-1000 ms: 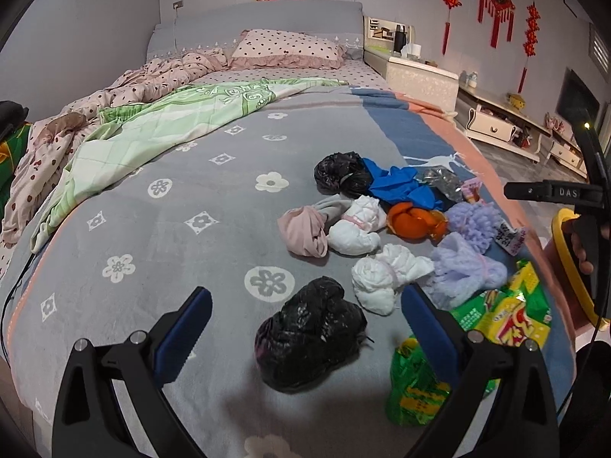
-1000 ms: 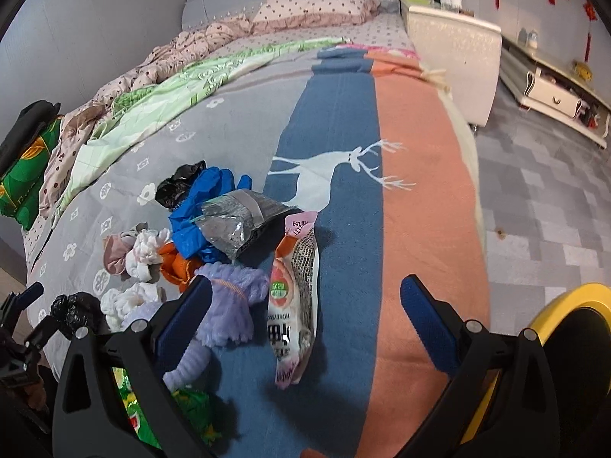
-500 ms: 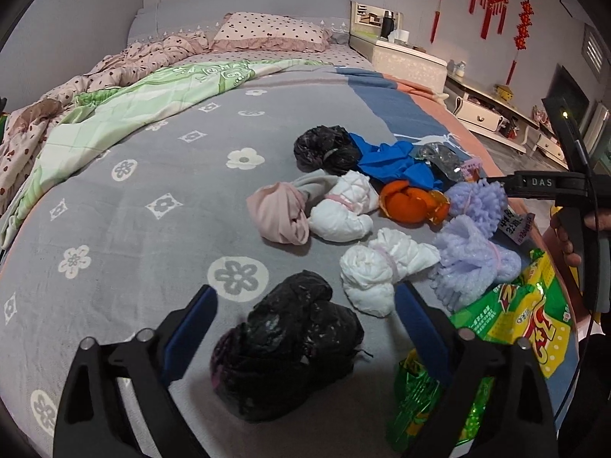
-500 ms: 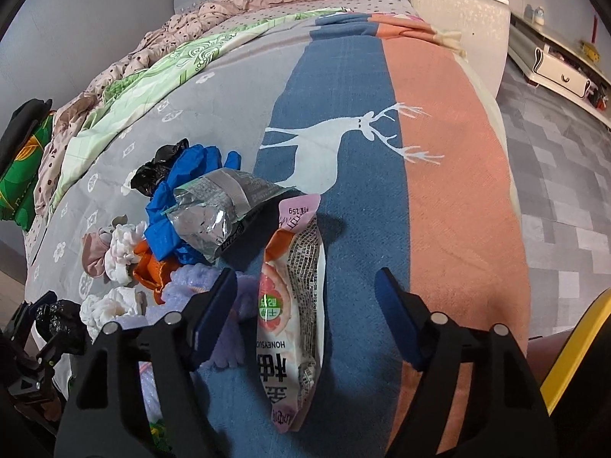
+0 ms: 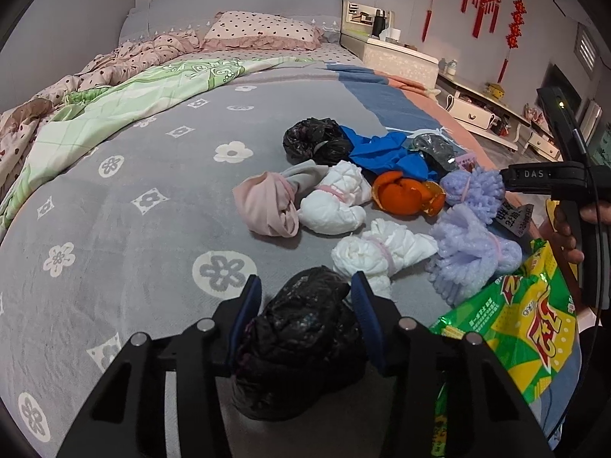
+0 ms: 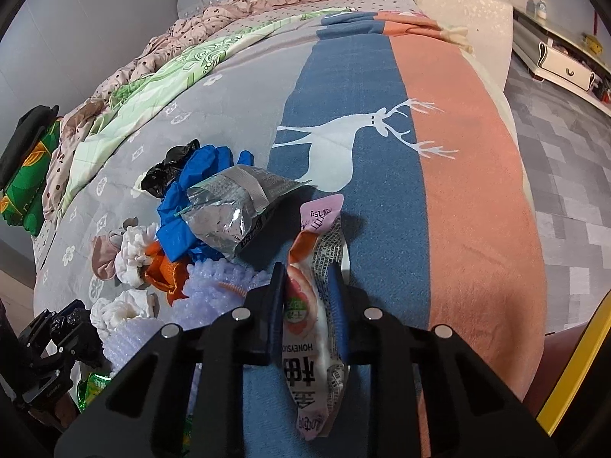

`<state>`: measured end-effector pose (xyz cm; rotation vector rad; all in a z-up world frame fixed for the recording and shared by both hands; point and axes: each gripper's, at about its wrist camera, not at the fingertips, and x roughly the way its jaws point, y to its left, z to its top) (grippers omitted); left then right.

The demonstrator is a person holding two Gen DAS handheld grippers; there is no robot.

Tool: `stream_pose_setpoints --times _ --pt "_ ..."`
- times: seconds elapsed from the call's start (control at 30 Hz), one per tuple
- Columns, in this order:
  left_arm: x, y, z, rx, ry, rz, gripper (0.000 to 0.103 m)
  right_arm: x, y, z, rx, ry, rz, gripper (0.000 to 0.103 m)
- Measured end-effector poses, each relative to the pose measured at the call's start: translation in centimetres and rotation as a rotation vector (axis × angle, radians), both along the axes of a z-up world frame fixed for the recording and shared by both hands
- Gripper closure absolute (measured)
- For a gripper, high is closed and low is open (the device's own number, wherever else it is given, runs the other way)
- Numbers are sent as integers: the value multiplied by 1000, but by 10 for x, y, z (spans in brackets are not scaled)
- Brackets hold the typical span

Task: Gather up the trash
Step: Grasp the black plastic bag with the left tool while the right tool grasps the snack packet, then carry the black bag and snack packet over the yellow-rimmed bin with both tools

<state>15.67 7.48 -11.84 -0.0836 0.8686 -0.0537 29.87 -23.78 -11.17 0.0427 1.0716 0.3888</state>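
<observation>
Left wrist view shows the left gripper [image 5: 305, 301] closing with the black bag [image 5: 298, 347] bunched between its fingers [image 5: 248, 305] on the bed [image 5: 114, 229], pads at its sides. Right wrist view shows the right gripper [image 6: 307, 297] closing on the pink snack packet [image 6: 313, 305], whose long axis runs along the fingers, straight away from the camera, so they squeeze its narrow width. Each hand sits over its own piece.
</observation>
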Motion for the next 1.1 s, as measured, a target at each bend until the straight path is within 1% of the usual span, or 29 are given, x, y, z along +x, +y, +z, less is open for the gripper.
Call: stream_pose_setpoints --times 0.13,0.37,0.57,0.7,0.9,1.1 --pt "-6 5 4 -33 -10 2 64 -8 -3 8 12 -27 -15 85" --pt "-20 4 13 -35 -40 -2 69 -31 -9 33 30 -78 -20 85" --pt "-33 -1 28 -24 -88 -12 73 -55 -14 56 41 -130 -10 85" --pt "-39 -4 38 -25 -111 -14 73 -68 -20 65 67 -140 -10 86" --pt "-50 -9 68 -40 -180 -20 73 -88 -35 83 110 -154 -3 86" --pt "-54 -24 97 -41 -233 -36 74 -109 -49 104 172 -178 6 86"
